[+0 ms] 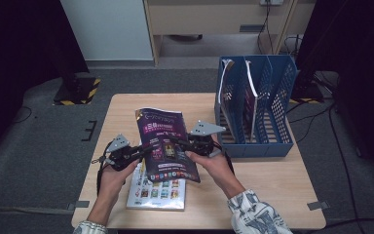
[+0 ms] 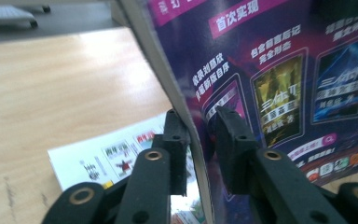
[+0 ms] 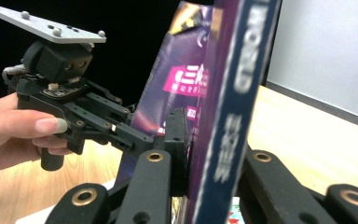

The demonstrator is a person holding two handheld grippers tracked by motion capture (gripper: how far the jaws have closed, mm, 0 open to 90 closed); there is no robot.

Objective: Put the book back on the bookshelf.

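Note:
A purple magazine (image 1: 163, 144) hangs tilted above the wooden table (image 1: 253, 195), held from both sides. My left gripper (image 1: 143, 149) is shut on its left edge. In the left gripper view the black jaws (image 2: 198, 135) pinch the magazine (image 2: 279, 70) between them, cover facing right. My right gripper (image 1: 179, 142) is shut on the right edge. In the right gripper view its jaws (image 3: 209, 140) clamp the magazine's blue spine (image 3: 235, 93); beyond it a hand (image 3: 14, 133) holds the other gripper.
A white magazine (image 1: 158, 192) lies flat on the table under the purple one, also visible as the white magazine (image 2: 107, 156) in the left gripper view. A blue file rack (image 1: 277, 105) with upright magazines stands at the table's right rear.

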